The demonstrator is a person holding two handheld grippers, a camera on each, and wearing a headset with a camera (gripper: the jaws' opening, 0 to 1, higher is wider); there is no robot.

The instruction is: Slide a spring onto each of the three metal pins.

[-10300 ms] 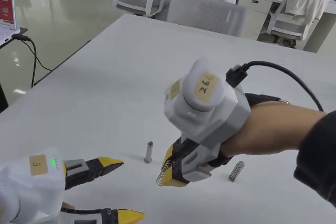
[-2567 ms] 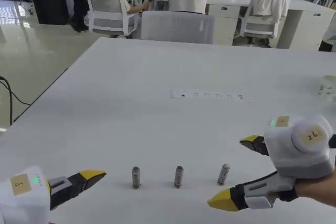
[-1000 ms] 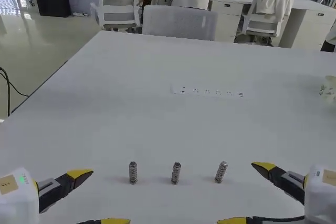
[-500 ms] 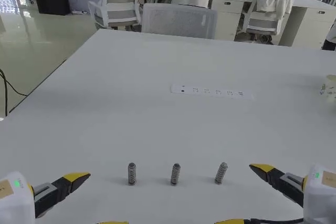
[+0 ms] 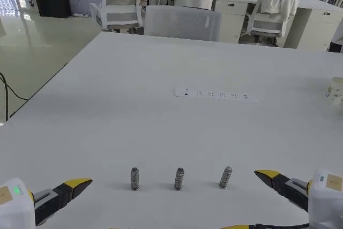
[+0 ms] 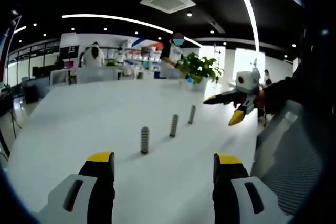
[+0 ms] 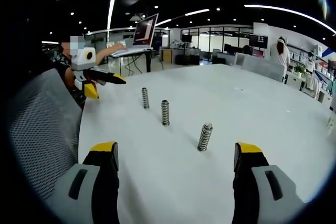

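All three springs (image 5: pixel 179 178) stood upright along the bench's (image 5: pixel 161 68) near edge; job looked done; left gripper (image 6: pixel 163 161), right gripper (image 7: pixel 176 150) gaped empty.

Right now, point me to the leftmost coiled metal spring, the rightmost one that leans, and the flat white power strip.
Leftmost coiled metal spring (image 5: pixel 134 178): head view, mid-coil.
Rightmost leaning spring (image 5: pixel 226 177): head view, mid-coil.
Flat white power strip (image 5: pixel 214 95): head view, middle of its top face.
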